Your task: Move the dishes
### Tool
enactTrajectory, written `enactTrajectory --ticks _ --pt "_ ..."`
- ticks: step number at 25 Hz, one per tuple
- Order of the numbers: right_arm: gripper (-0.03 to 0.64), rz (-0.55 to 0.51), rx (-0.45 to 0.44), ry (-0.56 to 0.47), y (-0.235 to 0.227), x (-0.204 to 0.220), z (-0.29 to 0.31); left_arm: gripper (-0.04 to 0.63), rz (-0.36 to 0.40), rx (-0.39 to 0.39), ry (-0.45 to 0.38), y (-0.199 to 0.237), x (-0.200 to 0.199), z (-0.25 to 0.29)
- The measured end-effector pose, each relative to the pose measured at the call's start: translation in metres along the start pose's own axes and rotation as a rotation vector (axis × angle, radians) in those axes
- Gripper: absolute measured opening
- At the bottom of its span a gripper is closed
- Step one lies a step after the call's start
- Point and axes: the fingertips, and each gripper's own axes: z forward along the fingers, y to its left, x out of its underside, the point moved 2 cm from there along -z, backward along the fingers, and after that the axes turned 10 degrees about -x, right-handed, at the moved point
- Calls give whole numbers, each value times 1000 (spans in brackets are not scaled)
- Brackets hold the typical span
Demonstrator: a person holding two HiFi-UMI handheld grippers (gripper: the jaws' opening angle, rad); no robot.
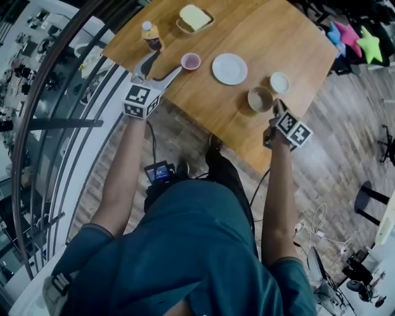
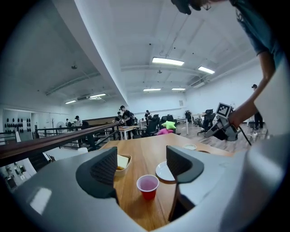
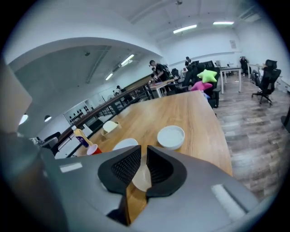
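On the wooden table (image 1: 290, 37) stand a tan bowl (image 1: 260, 99), a small white bowl (image 1: 279, 82), a white plate (image 1: 229, 68) and a pink cup (image 1: 191, 61). My right gripper (image 1: 276, 106) is at the tan bowl's near rim. In the right gripper view the gripper (image 3: 142, 154) is shut on the rim of the tan bowl (image 3: 141, 176). My left gripper (image 1: 163, 63) stands open just left of the pink cup. In the left gripper view the cup (image 2: 147, 186) sits ahead between the jaws of the gripper (image 2: 142, 165), untouched.
A wooden bowl (image 1: 195, 18) with a pale yellow block and a small bottle (image 1: 151, 35) stand at the table's far left. A railing (image 1: 55, 123) runs along the left. Star-shaped cushions (image 1: 358, 37) lie beyond the table. Wooden floor (image 1: 345, 142) lies to the right.
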Motion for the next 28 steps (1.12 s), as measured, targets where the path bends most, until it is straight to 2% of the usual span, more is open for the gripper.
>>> enactTrajectory --ticks 6,10,14,17,21,28 --pt "40 -212 -305 -278 106 -54 -37 291 -11 55 -64 -5 -44 -35" --pt "40 -352 -453 -345 180 -77 -70 276 -5 95 -77 -9 -71 -59" --pt "38 -506 -593 -365 253 -94 -99 276 -46 129 -90 -10 -96 -82" --pt "35 -576 -639 -338 290 -96 -113 275 -64 154 -106 -14 -114 -99" --pt "35 -612 -676 -316 328 -91 -122 275 -74 161 -124 -11 -128 -122" --pt "35 -645 -692 -276 361 -70 -123 275 -102 157 -144 -2 -129 -155"
